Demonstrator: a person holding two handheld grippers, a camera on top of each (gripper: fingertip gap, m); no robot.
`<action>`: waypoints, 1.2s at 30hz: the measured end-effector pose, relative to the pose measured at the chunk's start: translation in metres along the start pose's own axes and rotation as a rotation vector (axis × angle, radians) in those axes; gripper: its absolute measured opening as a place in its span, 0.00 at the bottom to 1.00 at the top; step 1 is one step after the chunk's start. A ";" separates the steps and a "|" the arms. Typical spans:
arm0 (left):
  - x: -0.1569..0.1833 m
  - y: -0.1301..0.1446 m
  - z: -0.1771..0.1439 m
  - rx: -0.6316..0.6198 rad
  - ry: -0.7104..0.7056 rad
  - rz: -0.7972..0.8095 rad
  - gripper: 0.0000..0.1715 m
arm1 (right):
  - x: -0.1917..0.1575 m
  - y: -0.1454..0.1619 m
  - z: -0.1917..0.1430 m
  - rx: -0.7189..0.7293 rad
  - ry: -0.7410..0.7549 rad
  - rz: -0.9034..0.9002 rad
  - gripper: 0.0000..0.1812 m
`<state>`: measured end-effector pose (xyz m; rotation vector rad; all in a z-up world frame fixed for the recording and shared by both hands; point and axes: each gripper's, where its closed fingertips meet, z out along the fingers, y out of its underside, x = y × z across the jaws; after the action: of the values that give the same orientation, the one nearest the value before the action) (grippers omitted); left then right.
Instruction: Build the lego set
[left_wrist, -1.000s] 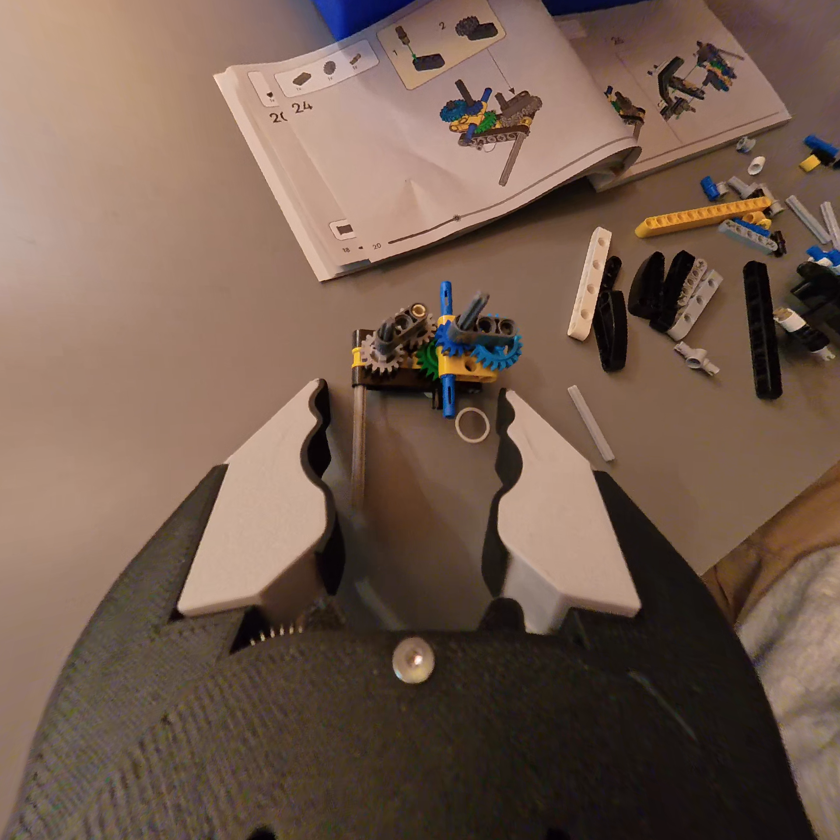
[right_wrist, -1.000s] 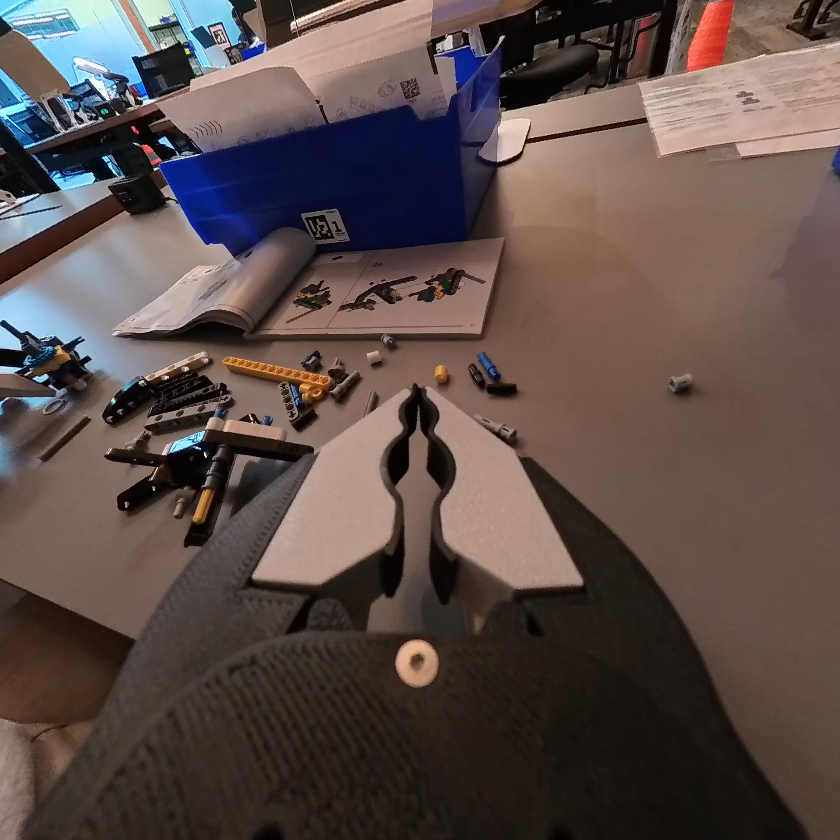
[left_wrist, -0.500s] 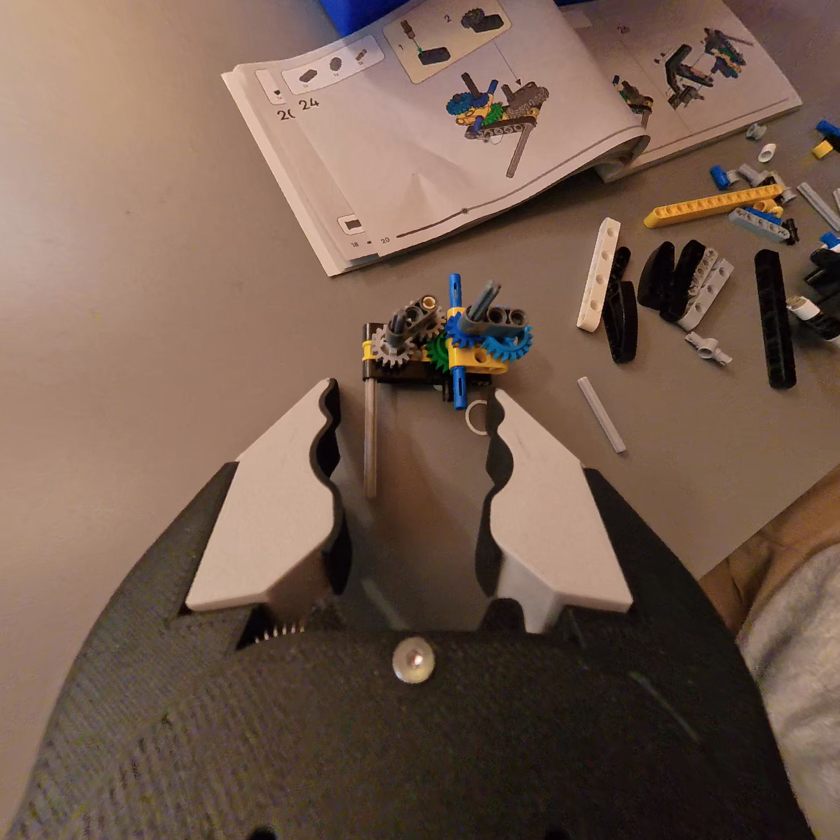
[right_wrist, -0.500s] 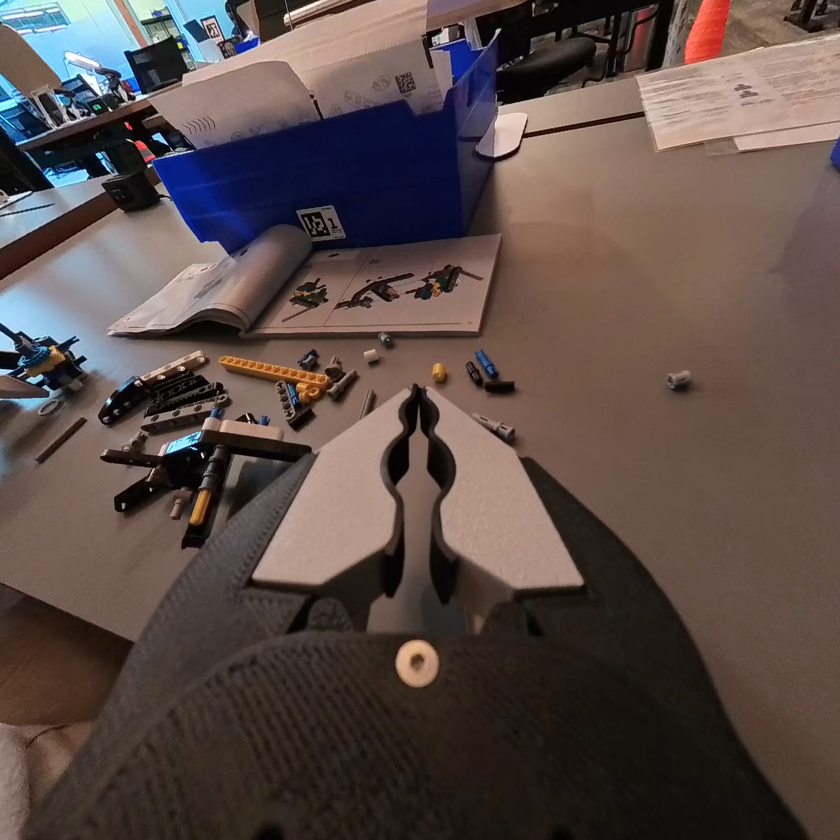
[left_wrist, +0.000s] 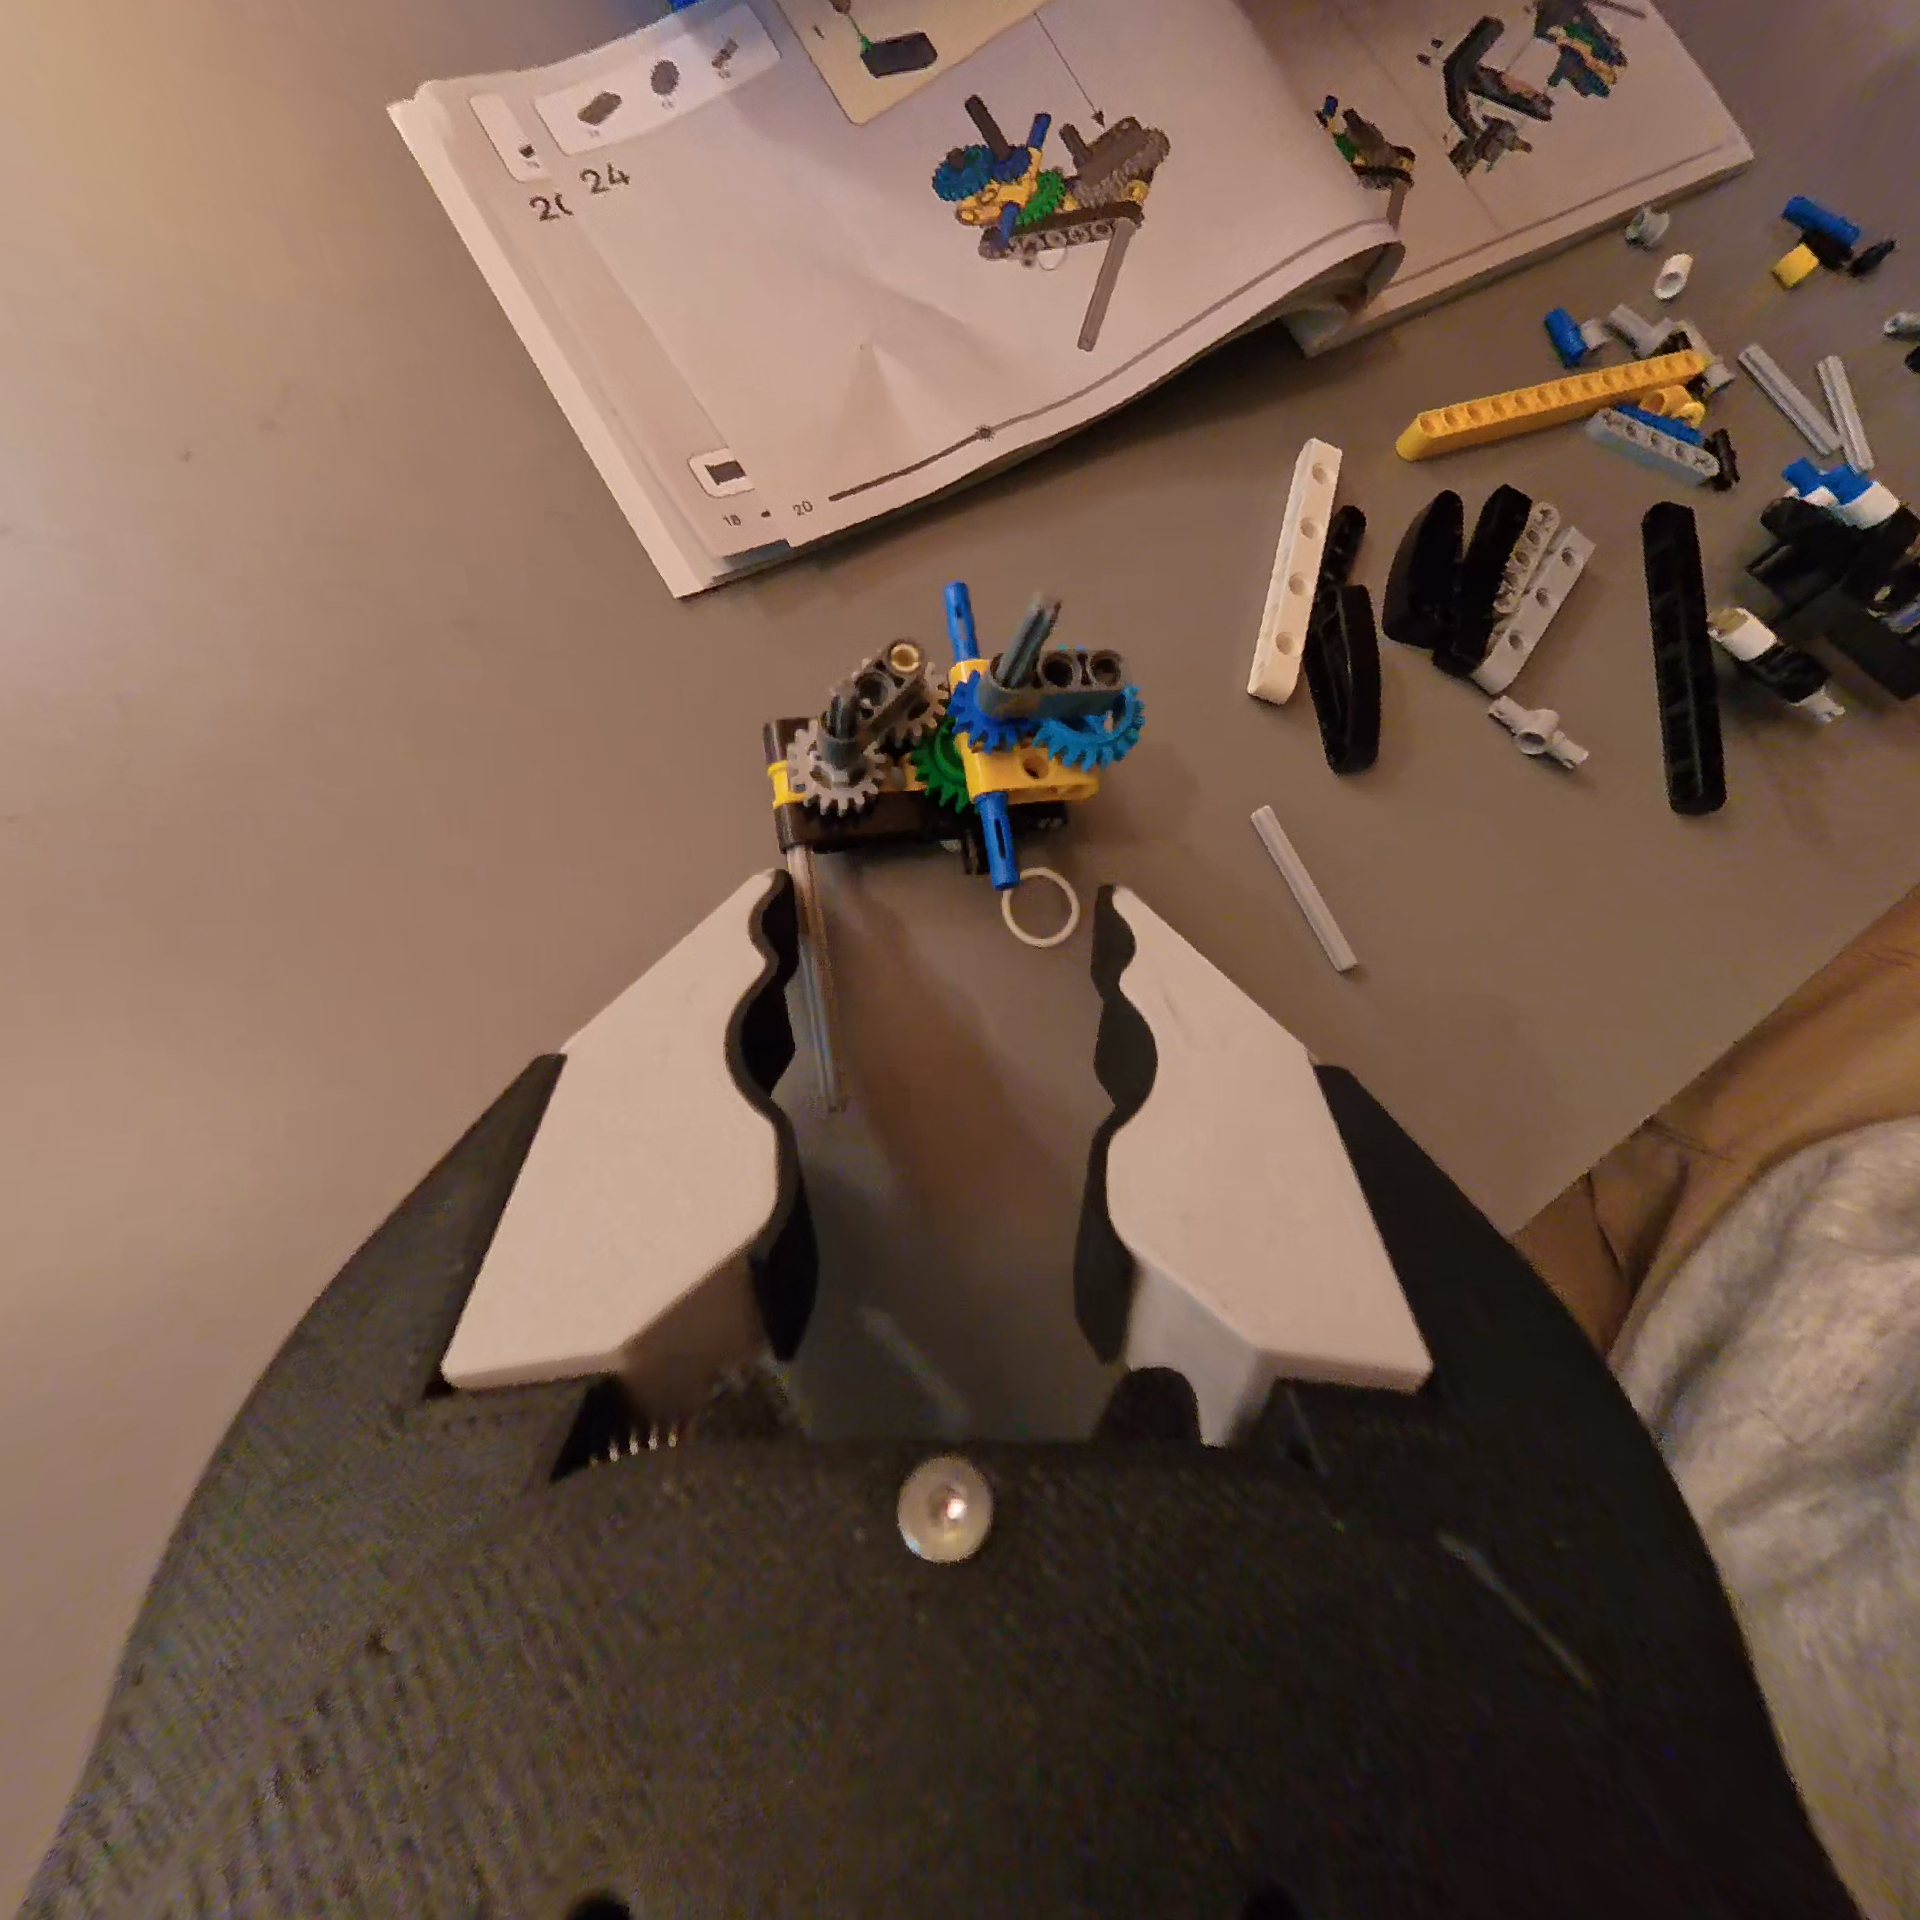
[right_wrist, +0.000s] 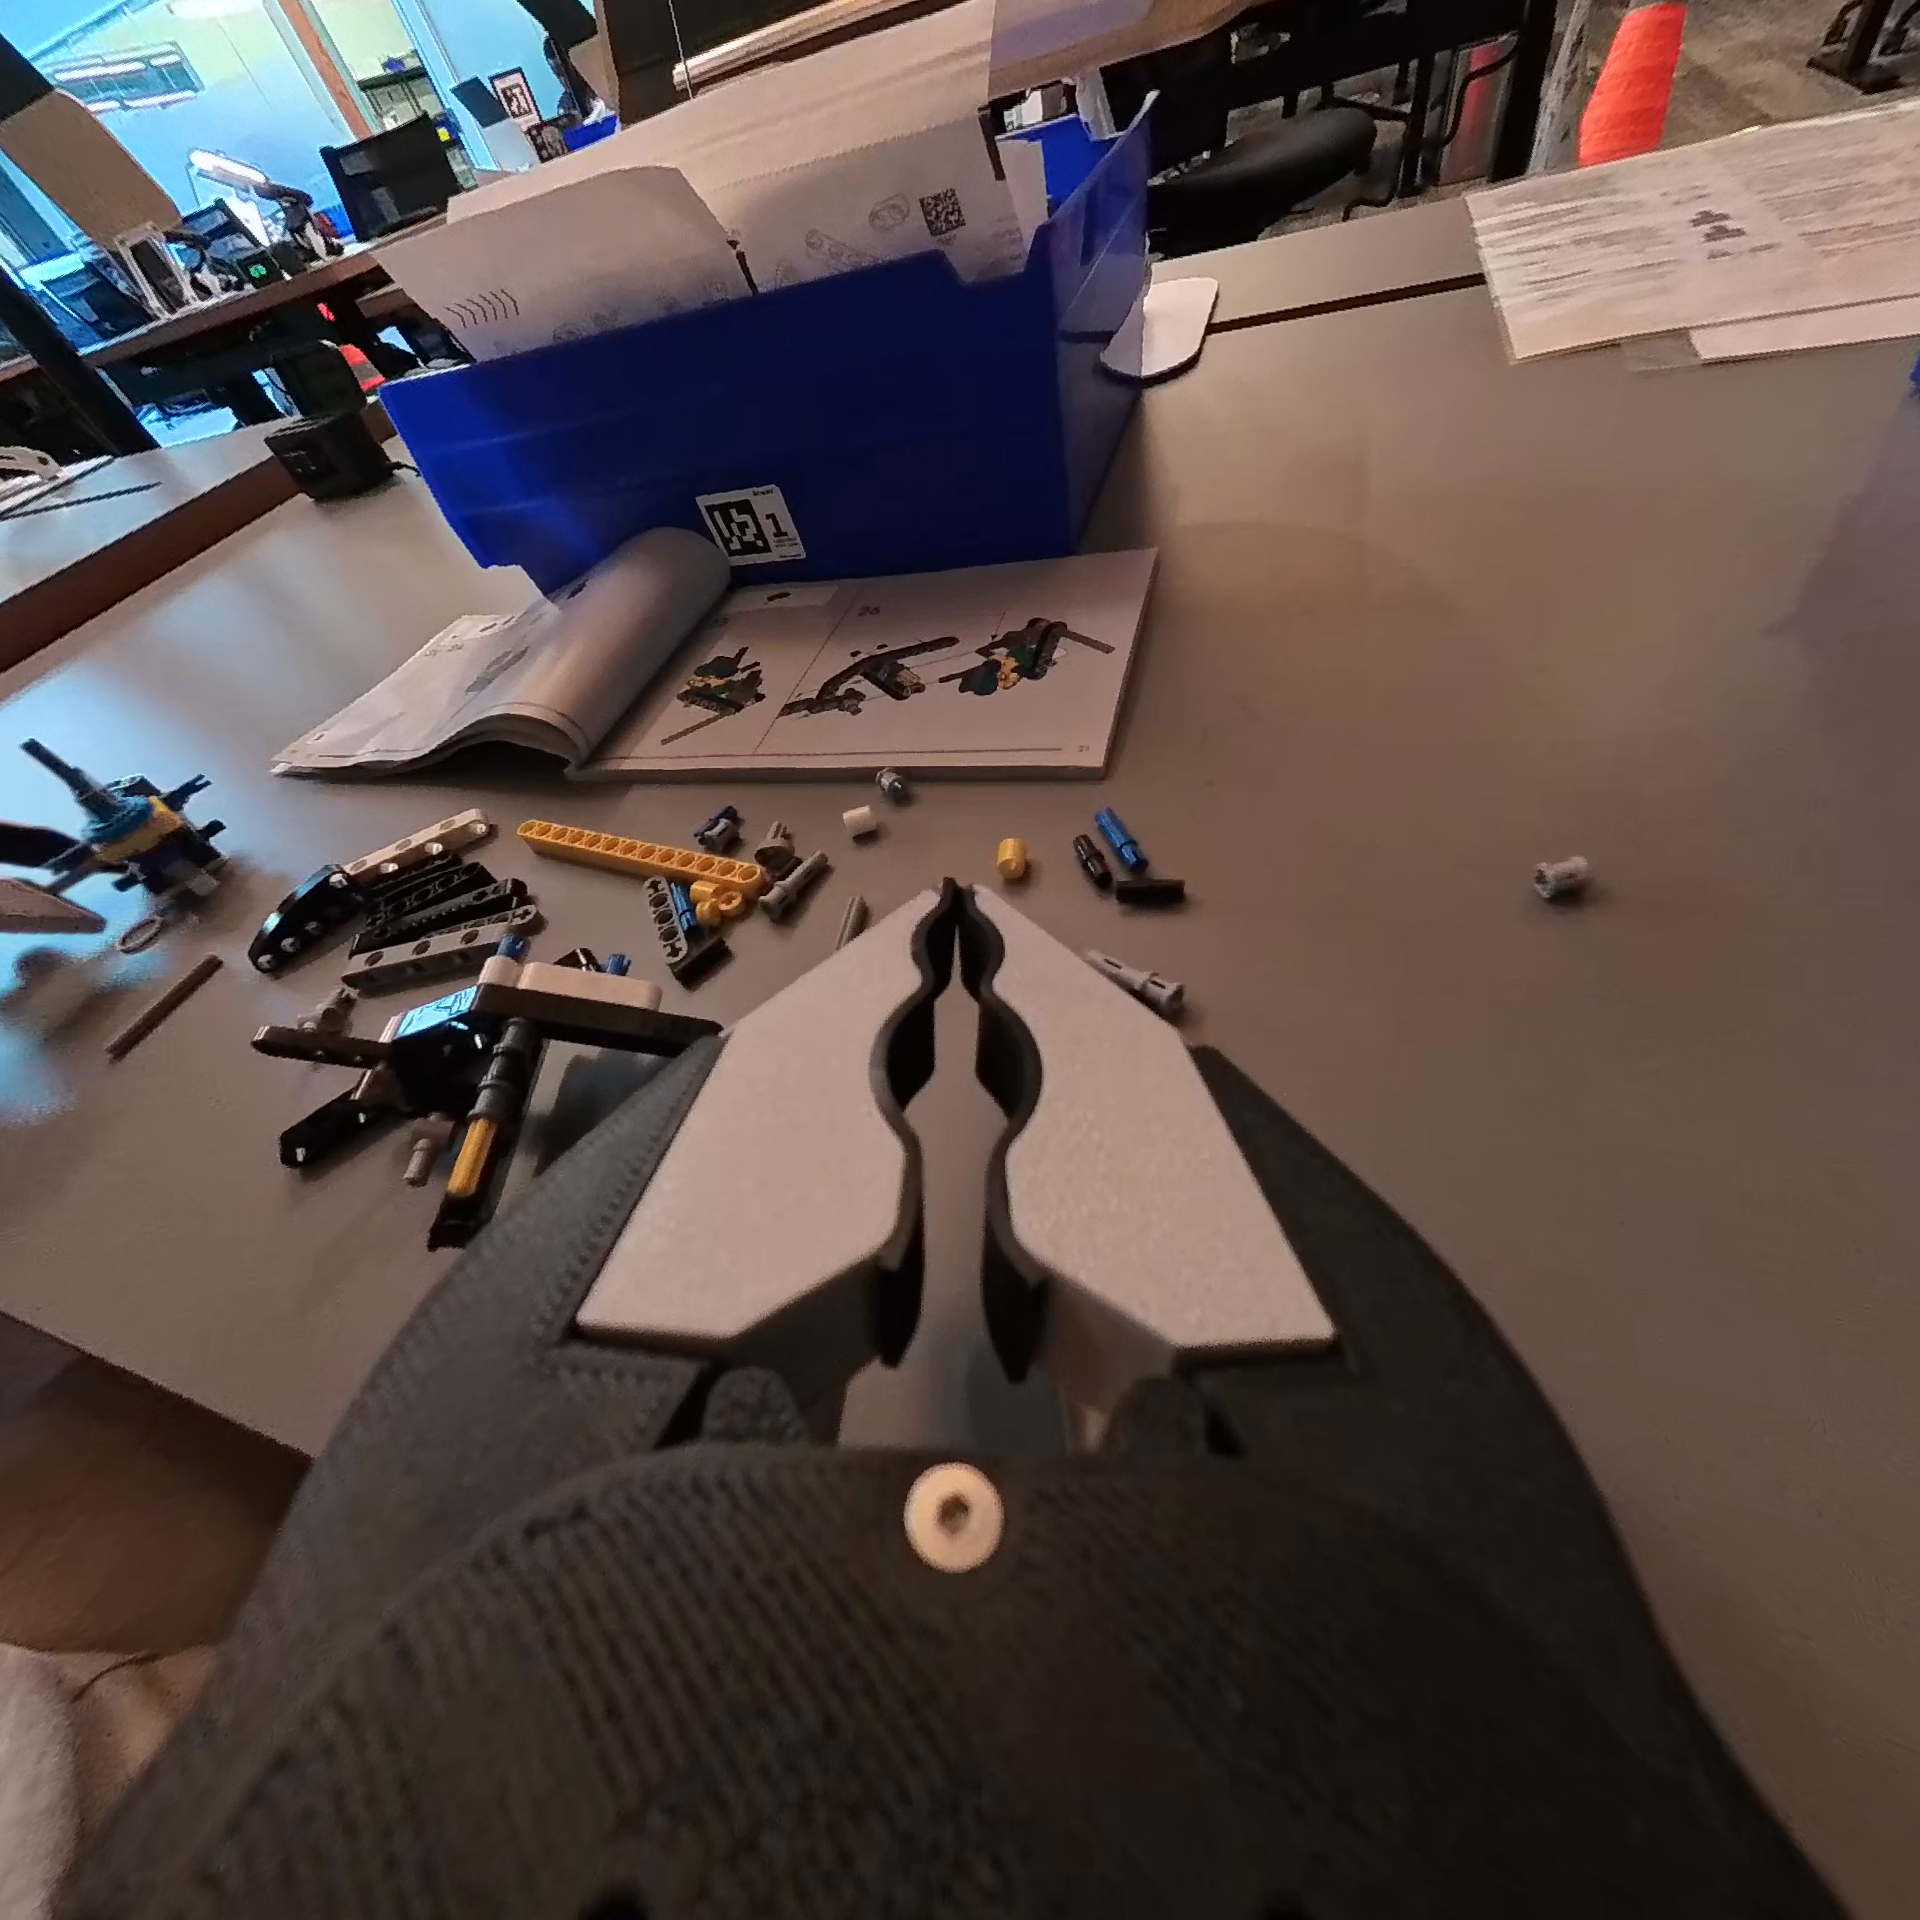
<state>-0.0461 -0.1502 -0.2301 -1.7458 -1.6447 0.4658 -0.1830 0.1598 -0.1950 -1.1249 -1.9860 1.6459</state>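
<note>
A small gear assembly (left_wrist: 951, 743) of yellow, blue, green and grey parts sits on the grey table (left_wrist: 260, 675), with a long grey axle (left_wrist: 816, 977) sticking out toward me. My left gripper (left_wrist: 940, 894) is open and empty just short of it, its left finger beside the axle. A white ring (left_wrist: 1040, 916) lies between the fingertips. The assembly also shows at the far left of the right wrist view (right_wrist: 135, 831). My right gripper (right_wrist: 951, 891) is shut and empty above the table near loose parts. The open instruction booklet (left_wrist: 883, 270) lies behind the assembly.
Loose beams lie to the right: a white one (left_wrist: 1294, 571), black ones (left_wrist: 1683, 655), a yellow one (left_wrist: 1548, 400) and a grey axle (left_wrist: 1304, 888). A second black sub-assembly (right_wrist: 457, 1049) lies near the front table edge. A blue bin (right_wrist: 831, 416) stands behind the booklet. A grey sleeve (left_wrist: 1787, 1403) is at the right. Left tips to right tips: about 35 cm.
My left gripper has drifted slightly closer and to the left over the assembly, so its left finger now sits beside the grey axle. The right gripper has barely moved and stays shut.
</note>
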 end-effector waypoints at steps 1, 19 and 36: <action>0.001 0.001 -0.001 -0.006 0.003 0.003 0.32 | 0.000 0.000 0.000 0.002 -0.002 -0.001 0.00; 0.034 -0.055 -0.044 0.176 0.109 -0.039 0.26 | -0.004 -0.003 -0.003 0.032 -0.028 -0.009 0.00; 0.372 -0.053 0.022 0.116 1.015 0.414 0.16 | -0.002 0.000 0.000 0.003 -0.020 0.004 0.00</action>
<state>-0.0495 0.2150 -0.1376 -1.7722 -0.5387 -0.1597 -0.1818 0.1585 -0.1942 -1.1162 -1.9942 1.6683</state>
